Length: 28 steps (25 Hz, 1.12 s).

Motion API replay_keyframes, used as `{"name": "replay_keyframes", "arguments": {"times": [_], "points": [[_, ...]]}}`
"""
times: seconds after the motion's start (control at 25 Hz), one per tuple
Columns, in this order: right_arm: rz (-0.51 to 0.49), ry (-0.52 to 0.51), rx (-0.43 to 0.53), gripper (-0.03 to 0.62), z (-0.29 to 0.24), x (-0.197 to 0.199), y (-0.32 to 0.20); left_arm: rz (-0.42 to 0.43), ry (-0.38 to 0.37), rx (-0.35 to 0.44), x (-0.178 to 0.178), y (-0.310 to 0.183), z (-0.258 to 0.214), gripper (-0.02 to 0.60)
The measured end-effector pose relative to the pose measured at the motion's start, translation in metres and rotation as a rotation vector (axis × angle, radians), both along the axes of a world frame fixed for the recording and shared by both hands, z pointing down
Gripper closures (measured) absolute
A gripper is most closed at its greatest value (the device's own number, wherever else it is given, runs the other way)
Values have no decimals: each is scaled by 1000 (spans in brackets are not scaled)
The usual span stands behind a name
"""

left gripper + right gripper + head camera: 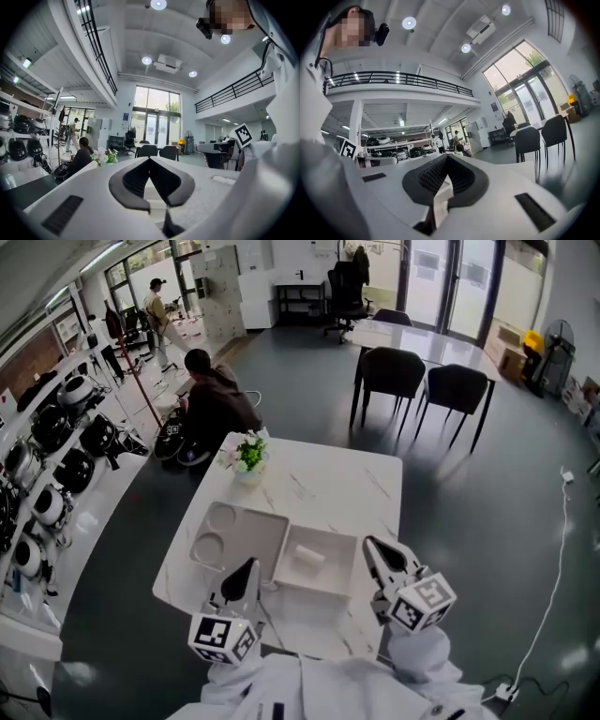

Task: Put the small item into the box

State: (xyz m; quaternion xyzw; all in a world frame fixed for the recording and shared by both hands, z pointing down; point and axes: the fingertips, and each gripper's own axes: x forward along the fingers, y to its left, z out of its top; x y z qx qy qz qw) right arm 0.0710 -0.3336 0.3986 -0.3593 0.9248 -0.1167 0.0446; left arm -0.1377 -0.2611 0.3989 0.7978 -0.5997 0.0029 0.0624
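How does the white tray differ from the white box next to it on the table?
The tray has two round hollows and looks empty; the box has one plain rectangular hollow with a small white item in it. The tray lies left of the box. Both are white and shallow.

Bright, even daylight from tall windows (pixel 157 117), ceiling spots (pixel 158 3); fisheye warp, dark vignette corners.

surface (pixel 328 486): white marble, grey veins
box (pixel 343 570): white
small item (pixel 309 557): white
tray (pixel 268 525): cream
chairs (pixel 394 371): black
floor (pixel 487 521): dark grey
flowers (pixel 248 454): pink, white, green
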Motion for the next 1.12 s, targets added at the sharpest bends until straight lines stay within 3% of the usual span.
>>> {"name": "replay_keyframes", "arguments": {"times": [0.24,1.12], "points": [[49,-37,23,602,-11,17,1,-31,-10,21,-4,3,-8,583],[108,7,51,602,-14,25,3,-42,-23,14,-8,9,-6,583]]}}
